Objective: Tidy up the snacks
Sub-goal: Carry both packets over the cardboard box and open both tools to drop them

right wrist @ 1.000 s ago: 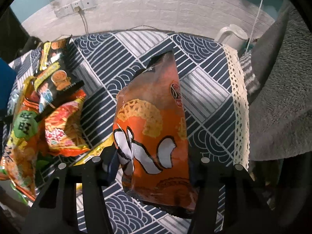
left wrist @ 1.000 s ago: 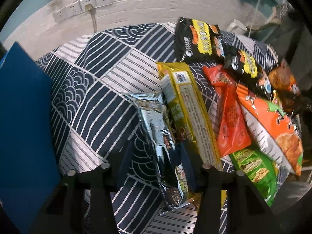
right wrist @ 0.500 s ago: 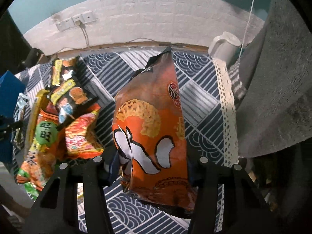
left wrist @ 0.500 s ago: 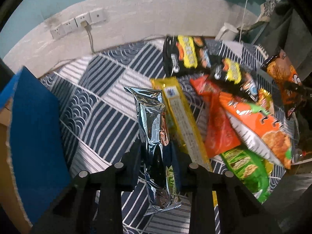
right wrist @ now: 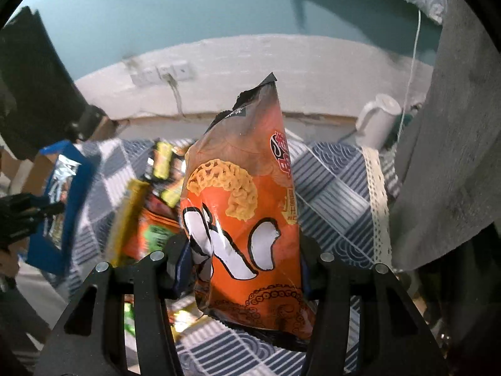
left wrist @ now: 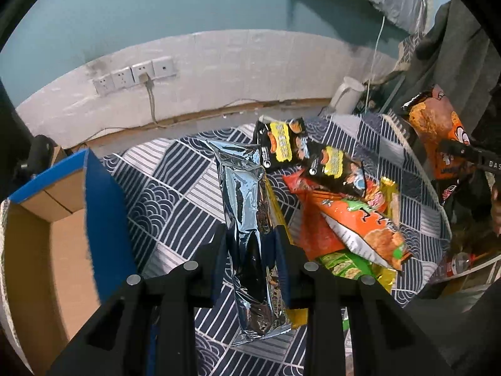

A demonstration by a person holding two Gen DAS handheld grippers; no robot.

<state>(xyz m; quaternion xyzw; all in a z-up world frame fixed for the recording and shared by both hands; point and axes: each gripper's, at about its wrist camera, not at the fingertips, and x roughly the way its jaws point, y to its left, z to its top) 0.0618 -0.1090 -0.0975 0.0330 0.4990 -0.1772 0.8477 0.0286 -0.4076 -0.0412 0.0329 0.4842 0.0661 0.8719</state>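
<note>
My left gripper [left wrist: 250,244] is shut on a long silver foil snack pack [left wrist: 247,219], held up above the patterned tablecloth [left wrist: 162,200]. My right gripper [right wrist: 242,250] is shut on a big orange snack bag [right wrist: 241,213], also lifted clear of the cloth. That orange bag [left wrist: 438,138] shows at the far right of the left wrist view. The silver pack [right wrist: 61,194] shows at the left of the right wrist view, in front of the box. A pile of snack packs [left wrist: 344,203] lies on the cloth: black-and-yellow, orange, green and a long yellow one.
A blue cardboard box [left wrist: 62,225] with an open top stands at the left of the table. A white kettle [right wrist: 379,119] sits at the back right, beside a grey curtain [right wrist: 454,156]. Wall sockets [left wrist: 134,75] with a cable are on the white wall.
Both grippers rose from the table, each lifting its snack off the cloth. The left jaws closed onto the silver pack. The views now tilt up and show more wall.
</note>
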